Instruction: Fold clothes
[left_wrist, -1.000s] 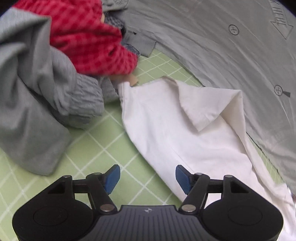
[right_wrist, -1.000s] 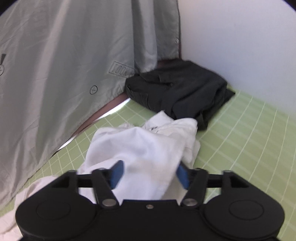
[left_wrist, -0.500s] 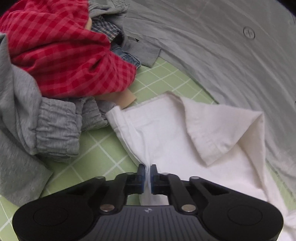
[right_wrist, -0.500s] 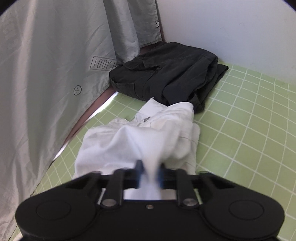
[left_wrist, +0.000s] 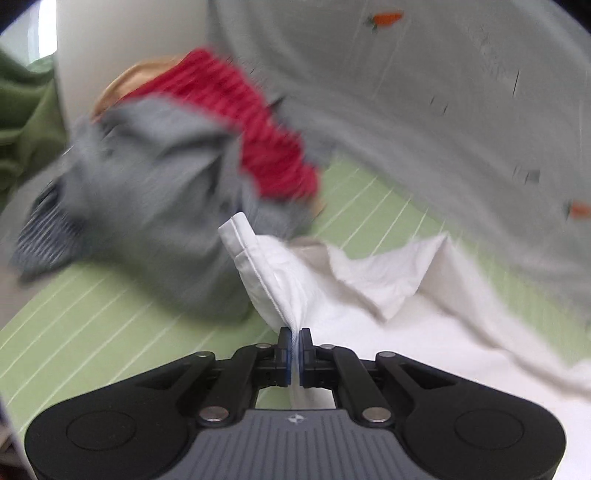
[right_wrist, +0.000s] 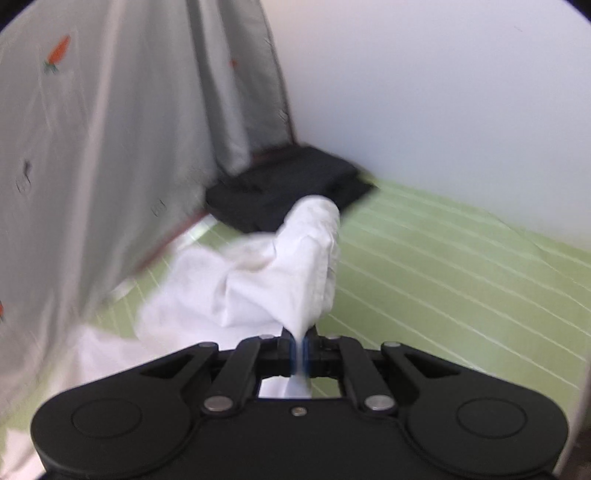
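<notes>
A white garment (left_wrist: 369, 284) lies crumpled on the green gridded mat (left_wrist: 110, 317). My left gripper (left_wrist: 294, 339) is shut on a hemmed edge of it, and that edge rises in a peak above the mat. In the right wrist view the same white garment (right_wrist: 280, 273) bunches up in front of my right gripper (right_wrist: 300, 345), which is shut on another part of the cloth. Both views are blurred by motion.
A heap of grey clothes (left_wrist: 147, 206) with a red checked garment (left_wrist: 266, 140) sits left of the white one. A folded black garment (right_wrist: 288, 184) lies in the far corner. A grey sheet (left_wrist: 443, 110) with small prints hangs along the mat's far side.
Both grippers went from open to shut on the white garment, then lifted it off the mat. The views have swung upward and pulled back from the heap.
</notes>
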